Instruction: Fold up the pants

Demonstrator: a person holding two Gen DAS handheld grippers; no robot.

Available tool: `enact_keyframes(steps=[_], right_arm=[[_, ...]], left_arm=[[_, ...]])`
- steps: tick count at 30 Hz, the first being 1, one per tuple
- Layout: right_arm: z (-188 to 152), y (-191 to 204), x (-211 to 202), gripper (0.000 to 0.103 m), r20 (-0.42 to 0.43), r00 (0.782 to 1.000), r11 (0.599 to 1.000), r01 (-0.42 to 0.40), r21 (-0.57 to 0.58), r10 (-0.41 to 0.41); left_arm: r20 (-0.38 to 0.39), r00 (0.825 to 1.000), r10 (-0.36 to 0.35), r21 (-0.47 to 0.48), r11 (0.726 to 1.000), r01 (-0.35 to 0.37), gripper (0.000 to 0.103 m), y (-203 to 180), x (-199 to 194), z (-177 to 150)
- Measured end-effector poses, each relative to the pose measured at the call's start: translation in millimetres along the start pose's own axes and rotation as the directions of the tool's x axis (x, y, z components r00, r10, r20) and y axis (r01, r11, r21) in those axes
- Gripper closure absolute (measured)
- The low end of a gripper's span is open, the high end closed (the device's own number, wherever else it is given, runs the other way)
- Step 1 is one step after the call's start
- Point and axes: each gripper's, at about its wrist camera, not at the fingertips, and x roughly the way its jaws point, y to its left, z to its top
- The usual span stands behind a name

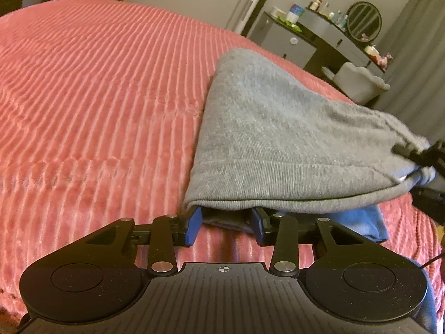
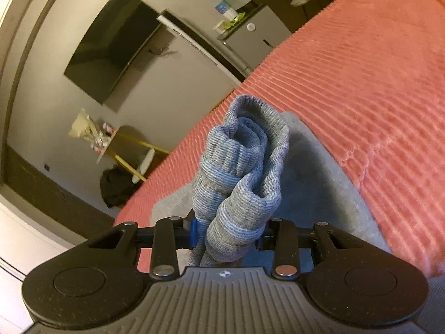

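A bed with a pink ribbed bedspread [image 1: 97,83] fills most of the room. Behind it stands a grey dresser [image 1: 292,44] with bottles and a round mirror [image 1: 364,25] on top, and a pale upholstered chair [image 1: 361,83] near it. A dark television [image 2: 111,44] hangs on the grey wall [image 2: 167,83]. A small white side table [image 2: 144,164] with yellow legs stands by the bed.

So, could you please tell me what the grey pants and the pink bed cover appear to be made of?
The grey pants look like a soft matte knit, probably cotton jersey or fleece: heathered fibres, with a ribbed cuff bunched in the right gripper. The pink bed cover looks like plush ribbed velour or chenille: raised parallel ridges with a slight sheen.
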Motion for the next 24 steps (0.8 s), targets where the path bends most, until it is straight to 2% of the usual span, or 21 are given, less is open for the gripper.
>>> enact_keyframes(steps=[3,4,6,10,12,14,16,19,21,24], right_arm=[[1,-8,4,0.05,-0.03,0.991,0.991,0.131,0.02,-0.131],[1,-13,1,0.048,-0.018,0.981,0.98,0.196,0.036,-0.195],[1,-22,-6,0.047,-0.004,0.966,0.965,0.259,0.049,-0.259],[4,-32,-26,0.047,0.049,0.964,0.965,0.257,0.063,-0.26],[8,-36,-30,0.048,0.062,0.974,0.974,0.213,0.074,-0.218],[11,-37,-31,0.048,0.059,0.986,0.985,0.153,0.075,-0.157],[14,-34,-24,0.048,0.026,0.993,0.991,0.116,0.064,-0.118],[17,-32,0,0.048,-0.037,0.986,0.986,0.164,0.033,-0.163],[17,-38,12,0.053,-0.072,0.982,0.983,0.177,0.052,-0.173],[10,-28,2,0.065,0.005,0.983,0.982,0.185,-0.018,-0.185]], left_arm=[[-0.008,1.0,-0.006,-0.021,1.0,0.005,0.058,6,-3,2],[-0.007,1.0,-0.012,-0.027,1.0,0.012,0.057,6,-5,2],[0.003,1.0,-0.024,-0.025,0.999,0.024,0.055,5,-9,3],[0.085,0.994,-0.074,-0.011,0.997,0.075,0.05,4,-27,2],[0.151,0.983,-0.103,-0.014,0.994,0.106,0.048,5,-37,3],[0.185,0.977,-0.103,-0.022,0.994,0.109,0.041,7,-41,4],[0.169,0.982,-0.08,-0.045,0.995,0.089,0.039,11,-36,5],[0.131,0.991,-0.034,-0.053,0.998,0.041,0.039,11,-25,7],[0.115,0.993,-0.014,-0.043,0.999,0.019,0.039,10,-19,8],[0.1,0.995,0.0,-0.031,1.0,0.003,0.039,8,-15,7]])
